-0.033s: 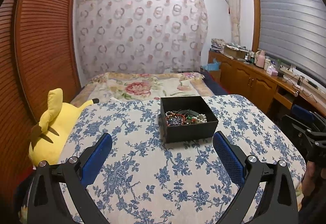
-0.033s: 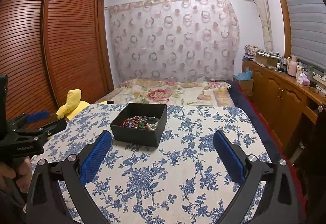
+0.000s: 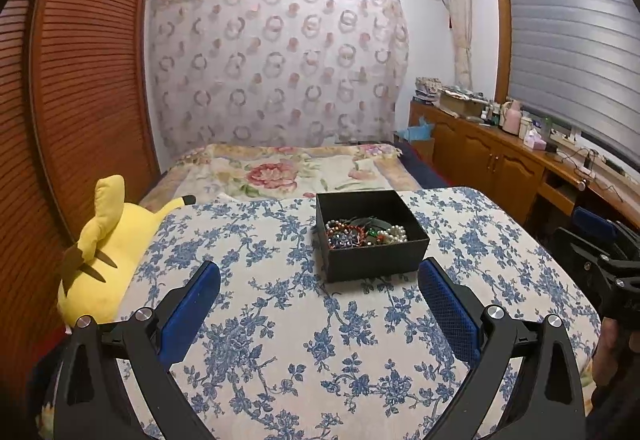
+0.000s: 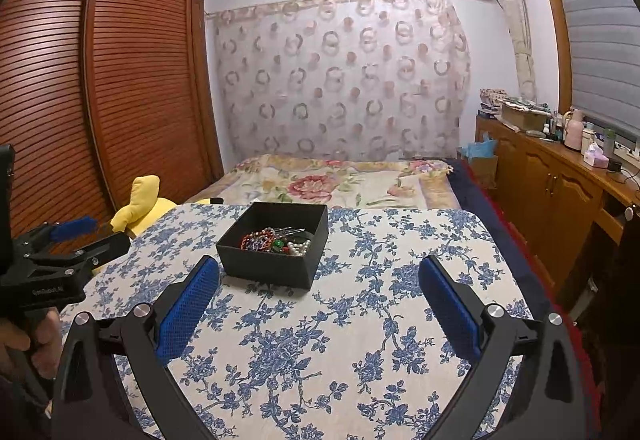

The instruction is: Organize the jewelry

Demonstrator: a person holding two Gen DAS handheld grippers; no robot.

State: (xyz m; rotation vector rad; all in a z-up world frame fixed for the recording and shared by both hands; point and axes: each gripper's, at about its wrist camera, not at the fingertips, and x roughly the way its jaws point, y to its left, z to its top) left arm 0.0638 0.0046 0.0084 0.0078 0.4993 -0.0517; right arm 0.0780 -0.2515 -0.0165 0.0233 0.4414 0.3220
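An open black box (image 3: 376, 260) stands on the table with the blue-flowered cloth (image 3: 320, 340). Inside it lies a tangle of jewelry (image 3: 366, 234): bead strings, pearls and a hair comb. My left gripper (image 3: 319, 272) is open, just short of the box, with nothing between its blue pads. In the right wrist view the box (image 4: 268, 268) and its jewelry (image 4: 276, 240) sit ahead and to the left. My right gripper (image 4: 319, 272) is open wide and empty. Each gripper shows at the edge of the other's view: the right gripper (image 3: 588, 240) and the left gripper (image 4: 96, 236).
A yellow plush toy (image 3: 108, 252) lies against the table's left edge. Behind the table is a bed (image 3: 288, 172) with a floral cover. A wooden wardrobe (image 4: 140, 80) stands at the left. At the right, a low wooden cabinet (image 3: 500, 160) carries clutter.
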